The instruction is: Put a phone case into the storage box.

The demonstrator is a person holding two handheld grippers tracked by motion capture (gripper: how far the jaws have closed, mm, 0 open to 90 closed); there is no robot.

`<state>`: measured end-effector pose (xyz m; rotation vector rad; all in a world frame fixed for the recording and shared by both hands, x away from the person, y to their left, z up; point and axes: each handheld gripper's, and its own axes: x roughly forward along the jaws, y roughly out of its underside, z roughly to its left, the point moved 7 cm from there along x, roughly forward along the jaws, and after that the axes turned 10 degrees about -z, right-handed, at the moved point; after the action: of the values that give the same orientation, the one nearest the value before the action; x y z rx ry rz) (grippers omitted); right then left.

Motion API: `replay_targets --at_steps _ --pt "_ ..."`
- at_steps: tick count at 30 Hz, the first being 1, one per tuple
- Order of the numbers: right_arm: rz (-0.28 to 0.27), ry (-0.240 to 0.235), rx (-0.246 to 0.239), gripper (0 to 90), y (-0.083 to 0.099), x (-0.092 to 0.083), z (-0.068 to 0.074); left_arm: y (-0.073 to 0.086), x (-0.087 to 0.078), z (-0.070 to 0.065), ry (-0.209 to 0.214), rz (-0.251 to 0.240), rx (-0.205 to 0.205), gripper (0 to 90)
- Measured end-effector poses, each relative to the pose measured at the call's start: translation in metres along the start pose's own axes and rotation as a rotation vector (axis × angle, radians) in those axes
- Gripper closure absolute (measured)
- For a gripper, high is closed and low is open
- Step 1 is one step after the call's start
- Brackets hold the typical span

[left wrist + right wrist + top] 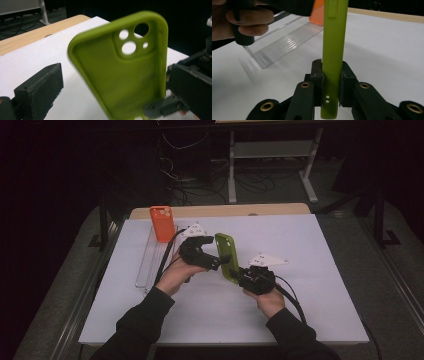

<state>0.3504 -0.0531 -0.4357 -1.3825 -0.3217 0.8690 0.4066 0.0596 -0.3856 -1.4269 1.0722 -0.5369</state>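
Green silicone phone case (227, 258) with its camera cut-outs at the top stands on end above the middle of the white-covered bench (310, 285), clamped at its lower end by my right tool (243, 276), whose pads press on its two faces in the right gripper view. Its long axis runs up from those jaws, leaning a little toward the far side of the bench. My left tool (212, 262) sits just beside it on the left, and in the left gripper view its jaws stand wide, one on either side of the case (120, 75) with the hollow inner face turned toward them, neither pad touching. That is the relation my next move hangs on, as I judge it: the case lies straight ahead between the left jaws, so the left hand is the nearer free one and would close across the case's width, not its length.

Counting: two phone cases, the green one and an orange one (162, 223) standing upright in a clear plastic tray (150, 260) at the left of the bench; one tray; two tools.
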Motion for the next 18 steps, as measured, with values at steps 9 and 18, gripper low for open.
replay_targets --at_steps 9,18 --pt "0.008 -0.021 -0.013 75.9 0.003 0.004 0.011 0.004 0.006 -0.005 0.014 0.006 -0.011 0.0" --pt "0.022 -0.021 -0.034 75.8 0.007 0.005 0.015 -0.001 0.003 -0.003 -0.008 -0.045 -0.039 8.1"
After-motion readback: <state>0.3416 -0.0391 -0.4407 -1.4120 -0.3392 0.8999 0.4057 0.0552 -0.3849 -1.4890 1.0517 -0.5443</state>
